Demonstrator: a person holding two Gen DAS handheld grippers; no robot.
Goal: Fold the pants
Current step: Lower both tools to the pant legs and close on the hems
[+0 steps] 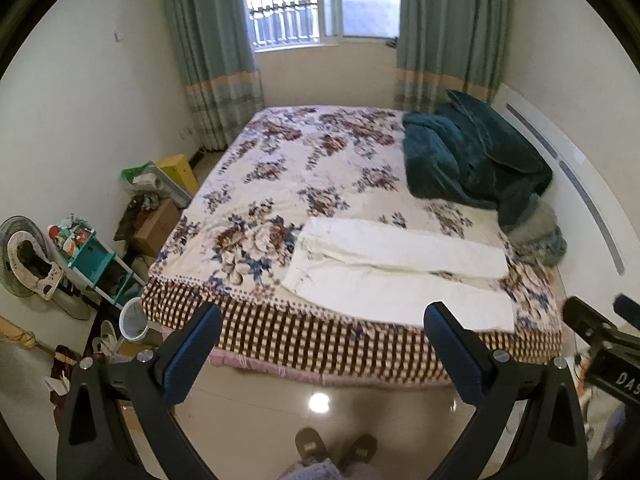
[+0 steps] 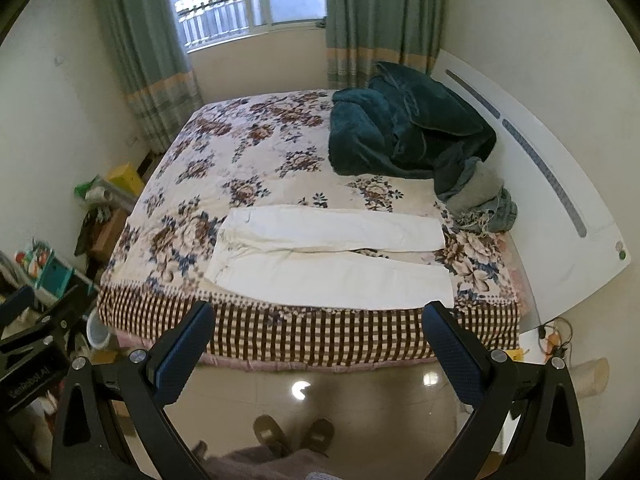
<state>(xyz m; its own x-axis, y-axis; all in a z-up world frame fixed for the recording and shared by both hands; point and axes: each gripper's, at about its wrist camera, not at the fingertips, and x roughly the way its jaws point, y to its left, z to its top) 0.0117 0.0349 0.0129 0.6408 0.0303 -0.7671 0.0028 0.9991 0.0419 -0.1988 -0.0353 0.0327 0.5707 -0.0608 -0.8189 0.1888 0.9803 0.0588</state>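
I am holding both grippers above the floor in front of the bed (image 1: pixel 280 184), and neither is touching anything. The left gripper (image 1: pixel 322 324) is standing with its fingers wide apart, nothing between them, and the right gripper (image 2: pixel 318 322) is standing the same way, wide apart and empty. The pants (image 2: pixel 320 252) are lying flat on the floral cover, near the edge of the bed that is facing me. In the right view they are sitting at about 12 o'clock from the gripper, just beyond the checked border of the cover. The waist is pointing toward 9 o'clock and the two legs are running toward 3 o'clock, side by side, with a narrow gap opening between them at the cuffs. In the left view the pants (image 1: pixel 400 272) are lying more toward 1 o'clock from the gripper, and the near leg is reaching almost to the right fingertip in the picture. A dark green blanket (image 2: pixel 400 132) is lying in a heap at 1 o'clock, well apart from the pants, against the white headboard (image 2: pixel 540 168). The window (image 1: pixel 312 0) with curtains is showing at 12 o'clock behind the bed. At 6 o'clock, low in both views, I am seeing a person's two slippers (image 1: pixel 336 446) on the shiny floor.
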